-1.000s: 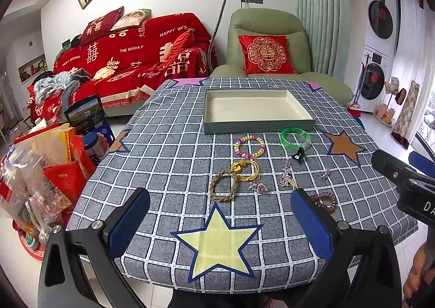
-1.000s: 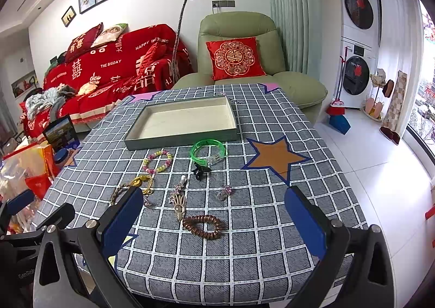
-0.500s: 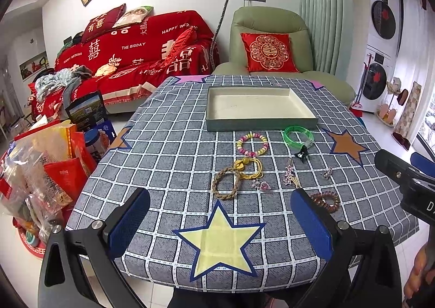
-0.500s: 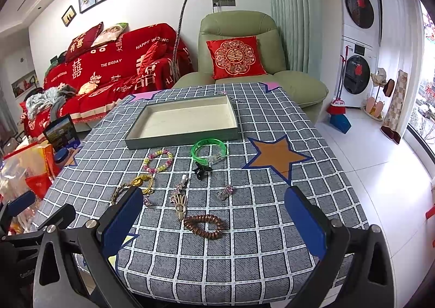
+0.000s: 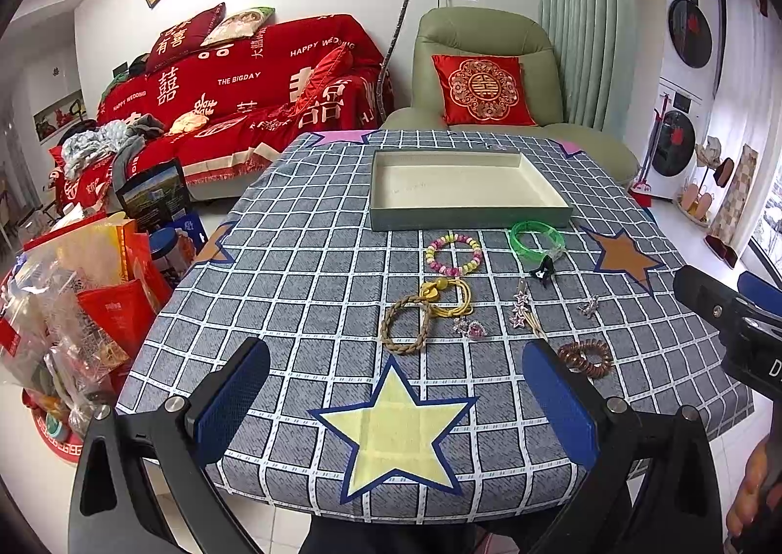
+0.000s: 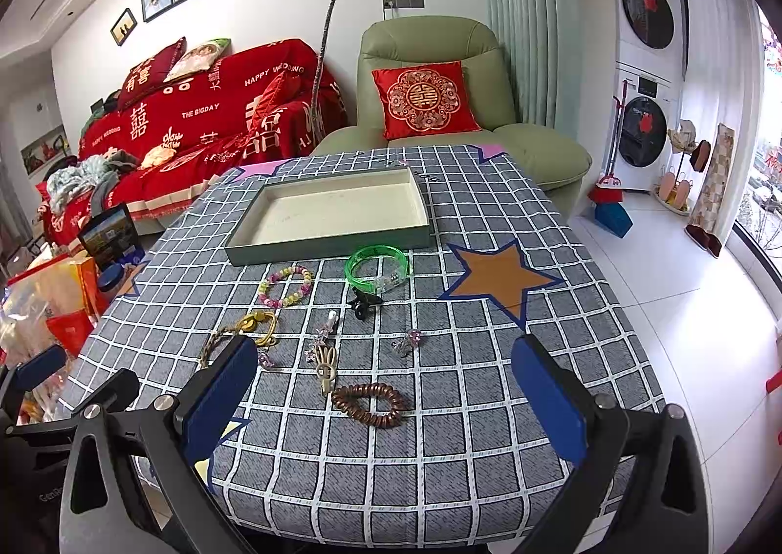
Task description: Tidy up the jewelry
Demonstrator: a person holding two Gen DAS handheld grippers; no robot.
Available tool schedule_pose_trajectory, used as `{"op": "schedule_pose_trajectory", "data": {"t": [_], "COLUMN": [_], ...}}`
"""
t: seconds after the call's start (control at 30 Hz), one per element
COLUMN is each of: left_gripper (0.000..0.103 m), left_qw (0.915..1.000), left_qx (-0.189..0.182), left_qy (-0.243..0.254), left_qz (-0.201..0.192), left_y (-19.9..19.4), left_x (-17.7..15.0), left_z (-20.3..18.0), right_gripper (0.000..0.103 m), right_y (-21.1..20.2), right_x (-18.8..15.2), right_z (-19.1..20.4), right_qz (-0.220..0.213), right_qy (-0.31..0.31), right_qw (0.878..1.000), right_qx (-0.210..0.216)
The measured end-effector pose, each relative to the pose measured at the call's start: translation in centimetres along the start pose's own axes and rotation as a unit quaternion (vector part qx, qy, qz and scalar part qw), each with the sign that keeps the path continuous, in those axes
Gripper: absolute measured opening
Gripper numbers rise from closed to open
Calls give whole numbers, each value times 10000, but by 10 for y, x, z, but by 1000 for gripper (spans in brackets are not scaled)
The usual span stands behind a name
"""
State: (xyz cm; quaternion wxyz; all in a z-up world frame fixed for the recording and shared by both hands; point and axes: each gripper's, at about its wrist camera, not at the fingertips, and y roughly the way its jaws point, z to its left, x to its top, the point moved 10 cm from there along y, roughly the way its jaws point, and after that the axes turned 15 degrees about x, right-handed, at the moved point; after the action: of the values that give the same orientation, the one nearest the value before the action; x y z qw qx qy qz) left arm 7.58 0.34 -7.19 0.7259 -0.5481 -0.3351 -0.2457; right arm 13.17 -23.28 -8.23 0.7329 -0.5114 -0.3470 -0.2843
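Observation:
An empty grey-green tray (image 5: 469, 215) (image 6: 332, 245) stands at the table's far middle. In front of it lie a pastel bead bracelet (image 5: 453, 253) (image 6: 286, 286), a green bangle (image 5: 536, 237) (image 6: 377, 267), a black clip (image 5: 542, 268) (image 6: 364, 301), a yellow hair tie (image 5: 447, 297), a braided loop (image 5: 405, 324), star and rabbit clips (image 6: 324, 358), and a brown coil hair tie (image 5: 585, 357) (image 6: 370, 404). My left gripper (image 5: 396, 407) is open and empty over the near edge. My right gripper (image 6: 383, 400) is open and empty, low over the brown coil tie.
The table wears a grey checked cloth with stars (image 5: 398, 434) (image 6: 498, 280). Bags of goods (image 5: 73, 300) stand on the floor at the left. A green armchair (image 5: 484, 80) and a red sofa (image 5: 244, 95) lie beyond the table.
Both grippers have moved slightly forward toward the jewelry. The objects have not moved and both jaws stay open.

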Motion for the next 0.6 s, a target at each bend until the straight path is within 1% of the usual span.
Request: {"op": "schedule_pose_trajectory", "data": {"t": [0.6], "left_gripper": [103], "left_qw": [10000], "left_qx": [-5], "left_qy": [-18], "left_qz": [51], "left_y": [3], "left_x": [-3], "left_z": [2], "right_gripper": [103], "right_y": [1], "right_x": [-1], "right_z": [1], "right_qz": [17], "right_qy": [-2], "right_qw": [10000], "right_qx": [-1]}}
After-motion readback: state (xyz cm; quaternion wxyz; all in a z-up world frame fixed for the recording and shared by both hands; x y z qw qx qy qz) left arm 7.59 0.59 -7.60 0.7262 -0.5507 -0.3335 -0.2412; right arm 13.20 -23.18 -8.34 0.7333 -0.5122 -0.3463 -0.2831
